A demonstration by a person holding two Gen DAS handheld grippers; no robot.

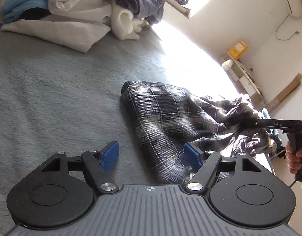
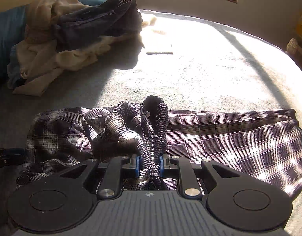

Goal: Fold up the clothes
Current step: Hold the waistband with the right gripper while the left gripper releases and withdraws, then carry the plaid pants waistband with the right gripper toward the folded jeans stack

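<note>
A plaid garment [image 2: 239, 137] is lying spread across a grey-carpeted bed [image 2: 190, 74], part sunlit. The right tongs [image 2: 149, 166] are pinching a bunched fold of it, while the left tongs [image 1: 151, 156] are hovering spread over its other end. The cloth looks soft, light and floppy; a hem or corner seems the best hold.

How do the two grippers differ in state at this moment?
The left gripper has its blue-padded fingers spread wide with nothing between them, over the grey blanket; the right gripper has its fingers nearly together, clamping a bunched fold of the dark plaid garment. The left touches no cloth; the right holds the fabric raised. Both point down at the same garment.
</note>
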